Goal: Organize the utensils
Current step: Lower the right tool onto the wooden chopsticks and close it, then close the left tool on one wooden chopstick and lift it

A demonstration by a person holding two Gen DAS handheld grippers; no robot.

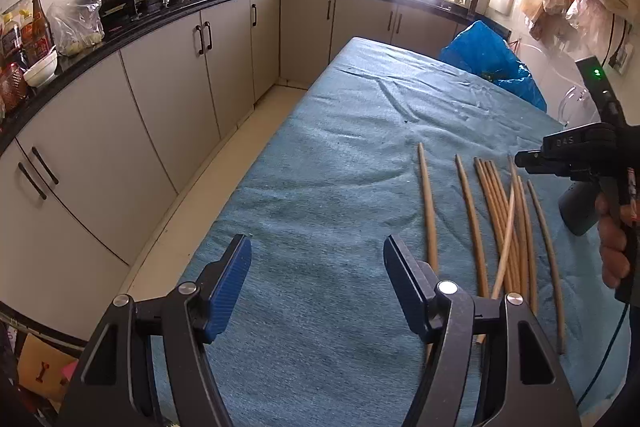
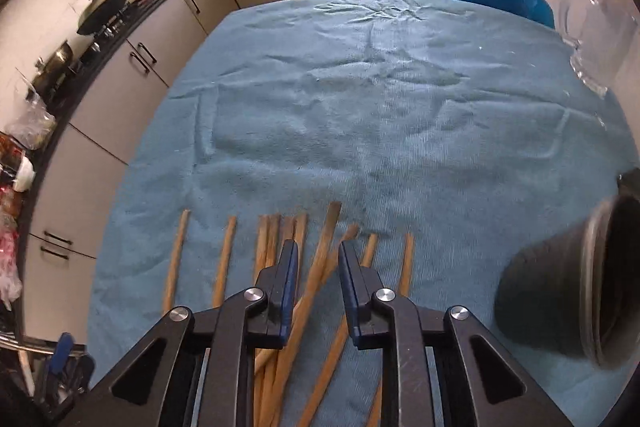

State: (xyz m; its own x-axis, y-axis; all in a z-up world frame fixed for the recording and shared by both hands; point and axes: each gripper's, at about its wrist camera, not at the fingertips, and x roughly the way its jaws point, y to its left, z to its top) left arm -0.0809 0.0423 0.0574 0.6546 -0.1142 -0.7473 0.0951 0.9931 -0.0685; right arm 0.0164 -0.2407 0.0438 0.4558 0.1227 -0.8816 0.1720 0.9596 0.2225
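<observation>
Several chopsticks (image 2: 320, 259) on my blue cloth (image 2: 360, 115); right gripper (image 2: 318, 267) over them, jaws narrowed, grasping nothing; left gripper (image 1: 316, 259) beside them, released

The left gripper (image 1: 318, 269) points downward with its jaws well apart, nothing between them. The right gripper (image 2: 318, 267) tilts steeply down, jaws narrowed but not touching. A hand (image 1: 614, 243) grips its handle.

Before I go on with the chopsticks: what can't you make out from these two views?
- Near ends of the wooden chopsticks: right wrist view, behind the right hand-held gripper.
- Inside of the dark round container lying on its side: right wrist view, blurred, cut by the edge.
- Clear glass jug: contents unreadable, partly cut off.
</observation>
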